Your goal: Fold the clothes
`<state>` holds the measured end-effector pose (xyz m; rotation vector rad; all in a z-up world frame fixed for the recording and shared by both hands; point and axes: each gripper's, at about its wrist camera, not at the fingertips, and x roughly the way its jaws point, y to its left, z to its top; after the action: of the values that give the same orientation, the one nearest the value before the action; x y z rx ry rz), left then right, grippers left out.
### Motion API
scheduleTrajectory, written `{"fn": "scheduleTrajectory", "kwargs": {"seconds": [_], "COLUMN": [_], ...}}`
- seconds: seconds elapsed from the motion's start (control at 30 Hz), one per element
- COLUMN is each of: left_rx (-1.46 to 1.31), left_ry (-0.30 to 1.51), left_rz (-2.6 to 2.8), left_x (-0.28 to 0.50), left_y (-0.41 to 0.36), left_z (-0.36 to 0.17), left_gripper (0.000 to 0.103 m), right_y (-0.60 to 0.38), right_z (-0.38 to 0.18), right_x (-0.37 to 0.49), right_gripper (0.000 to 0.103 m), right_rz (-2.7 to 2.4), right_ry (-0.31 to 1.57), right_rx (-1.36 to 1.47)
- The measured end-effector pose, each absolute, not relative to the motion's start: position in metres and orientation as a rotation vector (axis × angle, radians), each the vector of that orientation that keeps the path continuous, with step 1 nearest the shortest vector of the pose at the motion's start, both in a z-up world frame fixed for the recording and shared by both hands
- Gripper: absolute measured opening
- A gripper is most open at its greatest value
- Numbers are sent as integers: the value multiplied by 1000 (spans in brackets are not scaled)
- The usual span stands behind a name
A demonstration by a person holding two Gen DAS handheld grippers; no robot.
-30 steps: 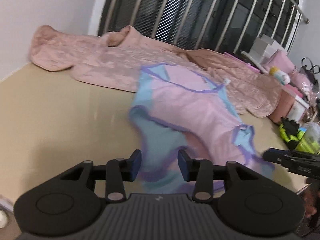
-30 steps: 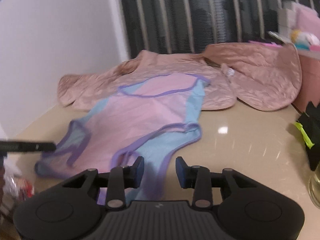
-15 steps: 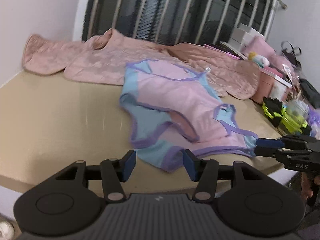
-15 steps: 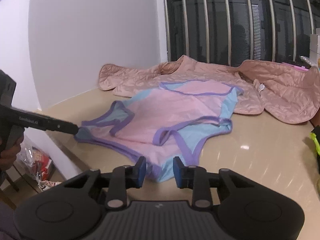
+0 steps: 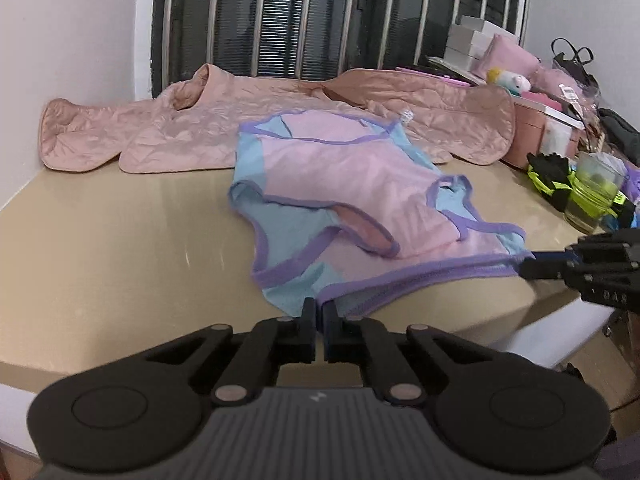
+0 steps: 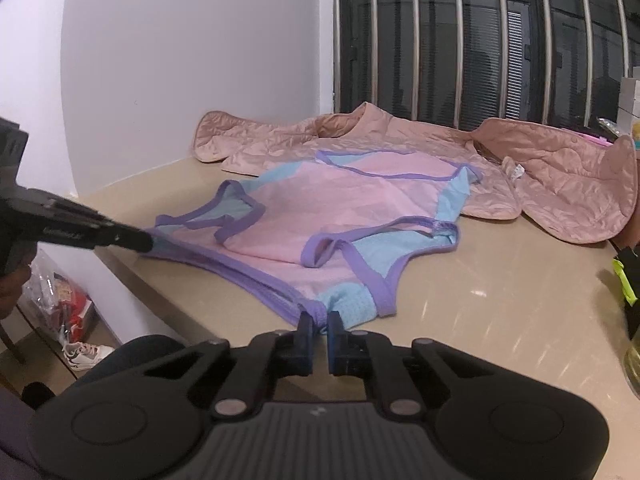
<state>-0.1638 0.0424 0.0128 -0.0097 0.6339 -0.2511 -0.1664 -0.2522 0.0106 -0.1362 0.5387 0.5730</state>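
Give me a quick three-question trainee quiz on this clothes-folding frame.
1. True or false: the pink and blue vest hangs in the air, clear of the table.
2. Where do the left hand-held gripper and the right hand-held gripper pinch the vest? A. the corners of its near hem; B. its shoulder straps; C. nowhere, both are open.
3. What lies behind the vest, along the window bars?

Key: 1. False, it lies spread on the table. 2. A. 3. The quilted pink jacket; the vest's far edge overlaps it.
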Motion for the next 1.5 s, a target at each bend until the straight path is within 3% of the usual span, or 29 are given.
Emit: {"fn": "scheduleTrajectory", "kwargs": {"seconds": [0.1, 0.17, 0.23, 0.37, 0.43, 0.47, 0.53, 0.6, 0.87, 0.97, 1.07, 1.1, 1.13, 1.3, 1.5], "left_rx": [-21, -50, -85, -117, -101, -89, -66, -78, -56, 21, 11, 14, 11, -24, -93], "left_ry": [641, 648, 631, 569, 545, 543, 557, 583, 760, 847, 851, 843, 838, 790, 682], "left_rz": [-301, -348, -389, -363, -298, -264, -202, -201, -221, -84, -95, -102, -107, -84, -36], "left_x": [-168, -169, -170, -154, -129, -114, -76, -33, 155, 201, 204, 199, 194, 147, 19], "left_y": [39, 39, 43, 62, 70, 72, 75, 75, 34, 25, 34, 38, 41, 66, 126], "left_z": [14, 16, 21, 39, 50, 54, 63, 71, 61, 35, 21, 21, 21, 31, 36], "left_gripper": [5, 21, 49, 53, 72, 74, 74, 74, 80, 74, 33, 14, 4, 1, 1], "right_y": [-259, -266, -275, -302, -312, -317, -322, -317, -262, -242, -237, -236, -235, -222, -209], "right_z": [13, 15, 16, 17, 19, 20, 27, 35, 40, 34, 29, 28, 26, 18, 8], "right_x": [-167, -167, -167, -161, -158, -156, -159, -166, -173, -167, -161, -158, -156, -146, -145], "right_gripper": [6, 6, 6, 6, 11, 12, 35, 45, 47, 47, 47, 47, 47, 47, 47], "right_rz": [559, 541, 487, 364, 282, 241, 224, 260, 512, 564, 587, 600, 613, 632, 608], "right_ry": [548, 559, 563, 569, 558, 552, 517, 471, 427, 441, 452, 457, 462, 486, 509], "right_rx": [-138, -145, -170, -173, -155, -145, -111, -103, -66, -85, -67, -55, -45, -34, -91]}}
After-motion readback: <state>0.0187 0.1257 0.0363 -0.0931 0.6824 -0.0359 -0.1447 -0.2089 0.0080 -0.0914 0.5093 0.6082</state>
